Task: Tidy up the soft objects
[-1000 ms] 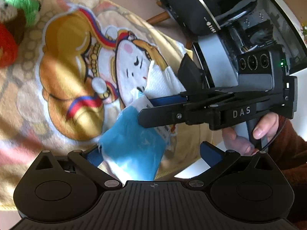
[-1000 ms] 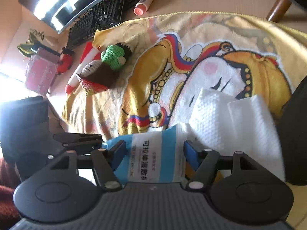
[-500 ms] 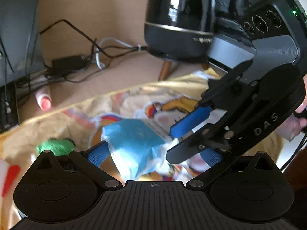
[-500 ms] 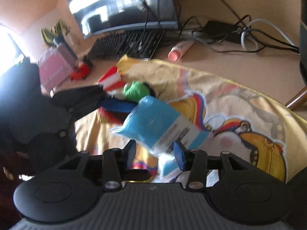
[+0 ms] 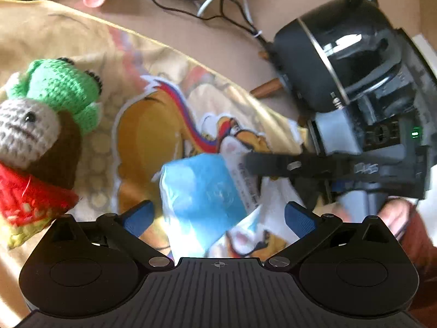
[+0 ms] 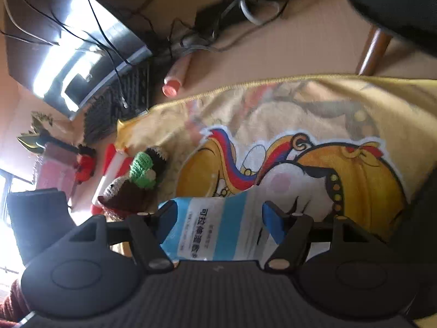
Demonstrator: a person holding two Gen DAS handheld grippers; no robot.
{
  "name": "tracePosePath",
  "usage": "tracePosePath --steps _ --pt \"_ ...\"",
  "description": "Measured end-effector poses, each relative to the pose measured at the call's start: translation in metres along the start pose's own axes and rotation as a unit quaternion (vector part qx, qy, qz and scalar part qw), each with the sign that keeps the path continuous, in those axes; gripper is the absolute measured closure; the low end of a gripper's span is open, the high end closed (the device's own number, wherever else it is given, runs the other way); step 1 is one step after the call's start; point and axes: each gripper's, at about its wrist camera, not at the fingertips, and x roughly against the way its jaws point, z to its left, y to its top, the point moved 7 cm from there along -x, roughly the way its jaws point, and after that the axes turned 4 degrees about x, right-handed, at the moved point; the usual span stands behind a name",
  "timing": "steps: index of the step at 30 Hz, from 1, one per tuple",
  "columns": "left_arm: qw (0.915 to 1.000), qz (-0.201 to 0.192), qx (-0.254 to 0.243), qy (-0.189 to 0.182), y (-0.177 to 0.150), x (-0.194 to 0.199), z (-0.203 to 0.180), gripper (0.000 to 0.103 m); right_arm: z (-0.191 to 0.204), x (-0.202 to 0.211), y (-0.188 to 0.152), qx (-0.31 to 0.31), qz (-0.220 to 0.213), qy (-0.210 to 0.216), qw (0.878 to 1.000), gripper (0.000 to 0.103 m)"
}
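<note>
Over by the knitted toys [image 5: 46, 125] on the left, left gripper [image 5: 218, 218] wide apart and empty, then blue wipes pack [image 6: 218, 227] squeezed in right gripper [image 6: 218, 221] above the yellow towel [image 6: 314, 114], probably carrying now, needing a soft put-down next.

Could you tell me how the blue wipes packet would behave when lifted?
Probably floppy: the blue wipes packet looks crumpled where the right tool grips it. Likely light, since that one pinch carries it; its glossy film may slip.
</note>
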Motion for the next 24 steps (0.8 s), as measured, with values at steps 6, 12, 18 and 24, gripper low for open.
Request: tracePosePath --steps 6,12,18,24 --pt "0.9983 -0.017 -0.054 0.013 0.003 -0.005 -0.009 0.0 0.01 -0.015 0.002 0.036 0.015 0.031 0.999 0.041" --pt "0.9547 -0.14 -0.242 0.102 0.002 0.017 -0.038 0.0 0.053 0.013 0.011 0.257 -0.098 0.013 0.961 0.046" --pt "0.9164 -0.17 -0.333 0.143 -0.02 0.016 -0.048 0.0 0.073 0.022 -0.02 0.464 -0.13 -0.021 0.876 0.047" --pt "0.9126 -0.177 -0.329 0.166 -0.017 0.017 -0.038 0.008 0.062 0.03 -0.024 0.442 -0.122 -0.021 0.888 0.047"
